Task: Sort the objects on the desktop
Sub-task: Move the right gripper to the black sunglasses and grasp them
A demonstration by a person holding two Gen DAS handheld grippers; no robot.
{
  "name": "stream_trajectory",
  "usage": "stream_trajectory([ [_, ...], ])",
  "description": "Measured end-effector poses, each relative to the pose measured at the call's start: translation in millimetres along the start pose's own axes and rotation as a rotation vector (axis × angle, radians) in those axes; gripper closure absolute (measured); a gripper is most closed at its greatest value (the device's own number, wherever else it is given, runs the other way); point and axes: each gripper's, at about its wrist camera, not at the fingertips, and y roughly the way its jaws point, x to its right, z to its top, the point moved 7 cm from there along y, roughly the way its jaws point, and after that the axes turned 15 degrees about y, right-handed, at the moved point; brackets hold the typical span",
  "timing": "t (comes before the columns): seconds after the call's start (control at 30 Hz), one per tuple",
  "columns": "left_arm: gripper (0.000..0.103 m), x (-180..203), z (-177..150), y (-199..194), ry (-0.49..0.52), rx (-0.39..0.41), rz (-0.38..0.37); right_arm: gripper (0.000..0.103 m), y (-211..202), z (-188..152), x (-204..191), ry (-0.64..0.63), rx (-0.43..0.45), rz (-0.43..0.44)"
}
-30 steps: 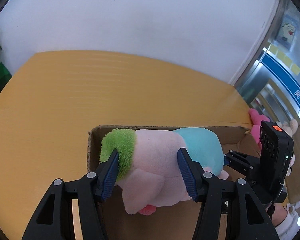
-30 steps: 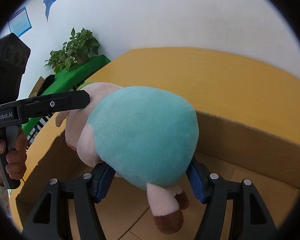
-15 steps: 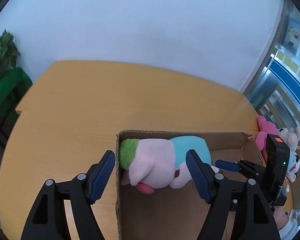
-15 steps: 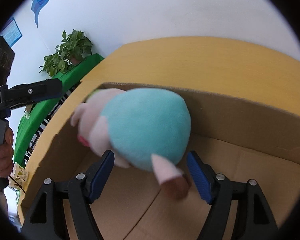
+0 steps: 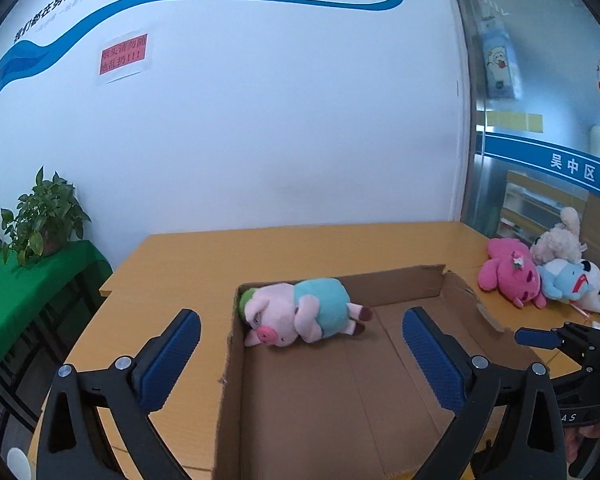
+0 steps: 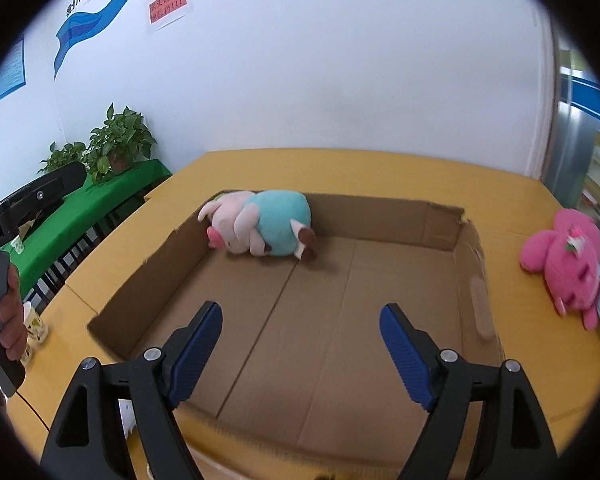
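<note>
A pink plush pig in a teal shirt (image 5: 300,316) lies on its side in the far left corner of an open cardboard box (image 5: 404,284); it also shows in the right wrist view (image 6: 260,230), inside the box (image 6: 384,216). My left gripper (image 5: 300,356) is open and empty, held back above the box's near left side. My right gripper (image 6: 302,344) is open and empty above the box's near edge. More plush toys lie on the yellow table to the right of the box: a pink one (image 5: 510,274) (image 6: 564,256), a white one (image 5: 558,240) and a blue one (image 5: 568,282).
The yellow table (image 5: 204,264) runs back to a white wall. A green-covered side table with potted plants (image 5: 44,216) stands at the left. A small patterned cup (image 6: 34,322) stands on the table left of the box.
Both grippers let go of the plush pig, opened wide and pulled back and up. The pig dropped into the box's far left corner and lies there.
</note>
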Motion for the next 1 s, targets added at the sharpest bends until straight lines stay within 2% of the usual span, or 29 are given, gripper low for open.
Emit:
stream_trajectory([
  [0.17,0.001,35,-30,-21,0.036,-0.027,-0.008,0.022,-33,-41,26,0.005,0.013,-0.049],
  [0.3,0.001,62,-50,-33,-0.001,-0.061,-0.1,0.022,-55,-66,43,0.018,-0.007,-0.047],
  [0.47,0.001,81,-72,-43,-0.01,-0.101,-0.16,0.022,-81,-112,54,-0.011,-0.076,0.042],
  [0.67,0.001,104,-117,-32,-0.027,-0.202,-0.227,0.023,-57,-172,48,-0.068,-0.187,0.036],
  [0.9,0.001,127,-133,-16,-0.032,-0.251,-0.287,0.025,-25,-195,39,-0.174,-0.244,-0.025],
  [1.0,0.001,140,-131,-10,-0.02,-0.258,-0.317,0.036,-17,-199,48,-0.165,-0.261,-0.068],
])
